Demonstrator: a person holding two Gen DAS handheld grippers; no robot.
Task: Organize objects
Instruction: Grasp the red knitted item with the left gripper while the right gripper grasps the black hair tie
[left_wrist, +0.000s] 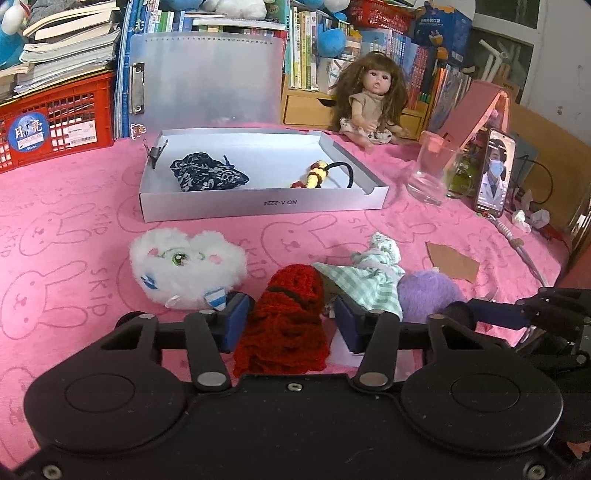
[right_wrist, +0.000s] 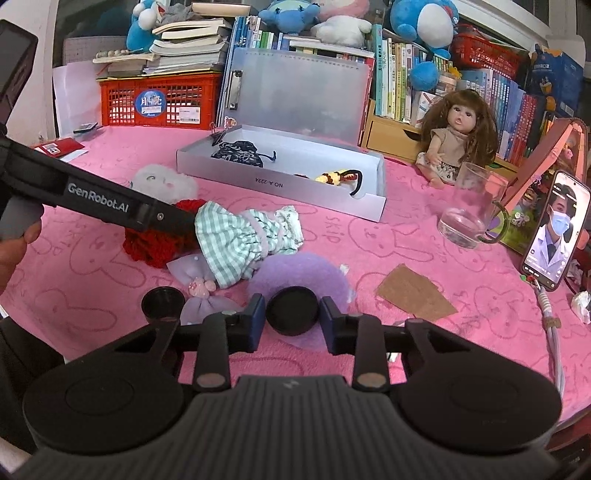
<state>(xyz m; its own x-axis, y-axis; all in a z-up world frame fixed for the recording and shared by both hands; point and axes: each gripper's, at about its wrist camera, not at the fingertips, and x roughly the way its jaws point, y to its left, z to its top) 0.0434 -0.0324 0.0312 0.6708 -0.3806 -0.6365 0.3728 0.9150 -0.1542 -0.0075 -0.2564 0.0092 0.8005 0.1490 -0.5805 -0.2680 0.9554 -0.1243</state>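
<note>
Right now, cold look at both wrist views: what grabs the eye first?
The long-haired brown doll in a beige dress sits at the back right of the pink bunny-print cloth, beside the open white cardboard box holding a dark patterned pouch. Up front, the left gripper straddles a red crocheted piece, with a fluffy white plush to its left. The right gripper brackets a round black cap.
</note>
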